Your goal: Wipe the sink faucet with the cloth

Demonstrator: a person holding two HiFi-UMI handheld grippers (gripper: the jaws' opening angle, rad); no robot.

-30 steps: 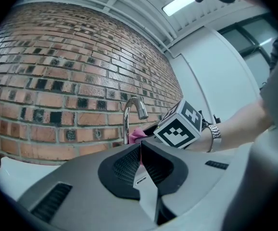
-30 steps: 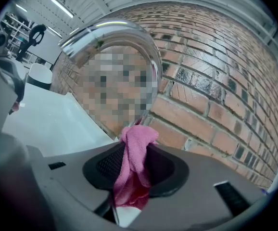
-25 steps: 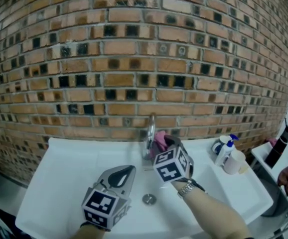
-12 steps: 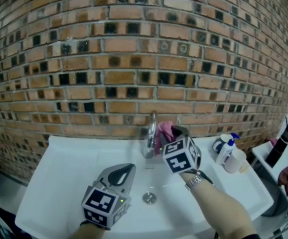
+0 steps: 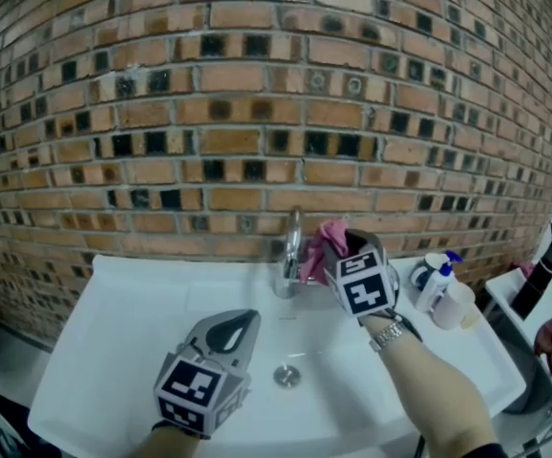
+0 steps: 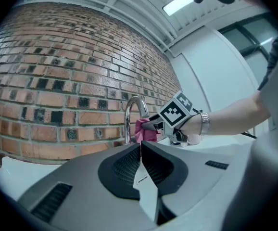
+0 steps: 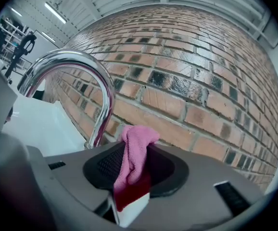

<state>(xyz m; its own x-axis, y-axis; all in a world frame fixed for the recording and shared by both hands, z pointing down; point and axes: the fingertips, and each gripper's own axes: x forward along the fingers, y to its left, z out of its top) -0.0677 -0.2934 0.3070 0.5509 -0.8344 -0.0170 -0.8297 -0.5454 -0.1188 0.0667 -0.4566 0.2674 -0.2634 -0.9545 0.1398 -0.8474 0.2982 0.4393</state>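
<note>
right gripper (image 7: 129, 150) is clamped on the pink cloth (image 7: 135, 148), which is bunched between its jaws just right of the chrome faucet (image 7: 76, 64). honestly can't tell if the cloth actually touches the spout. from the head view its jaws are mostly tucked behind the marker cube. left gripper (image 6: 140, 147) is squeezed shut on nothing, over the white sink (image 5: 133, 322) near the drain (image 5: 286, 376). the bottles (image 5: 435, 284) on the right rim are too small to read.

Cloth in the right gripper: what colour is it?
The cloth is pink, clearest in the right gripper view.
</note>
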